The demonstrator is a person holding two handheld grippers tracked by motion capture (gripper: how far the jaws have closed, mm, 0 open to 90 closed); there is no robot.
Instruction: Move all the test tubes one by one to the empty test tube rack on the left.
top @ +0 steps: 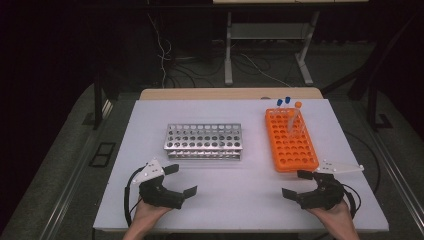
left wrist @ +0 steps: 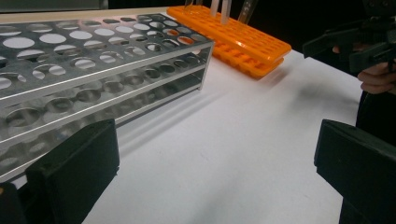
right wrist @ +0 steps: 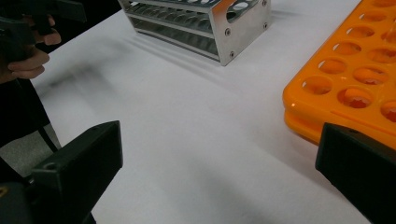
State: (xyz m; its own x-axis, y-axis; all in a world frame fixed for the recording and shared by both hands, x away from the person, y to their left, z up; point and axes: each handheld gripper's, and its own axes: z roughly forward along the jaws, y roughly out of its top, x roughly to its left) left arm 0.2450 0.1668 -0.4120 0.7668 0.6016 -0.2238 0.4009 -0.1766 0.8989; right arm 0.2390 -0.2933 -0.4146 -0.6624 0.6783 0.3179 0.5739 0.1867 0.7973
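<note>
A metal tube rack (top: 204, 141) with empty holes stands mid-table; in the left gripper view the rack (left wrist: 93, 70) is close at the left. An orange tube rack (top: 291, 140) sits to its right, with three capped tubes (top: 288, 111) upright at its far end. My left gripper (top: 181, 180) rests near the front edge, jaws wide open and empty, just in front of the metal rack. My right gripper (top: 299, 183) is open too, empty, just short of the orange rack's near end (right wrist: 355, 84).
The white tabletop (top: 240, 195) lies bare between the two grippers. Beyond the table's far edge are table legs (top: 228, 55) and cables on the floor. The other hand's gripper (left wrist: 359, 44) shows far off in the left gripper view.
</note>
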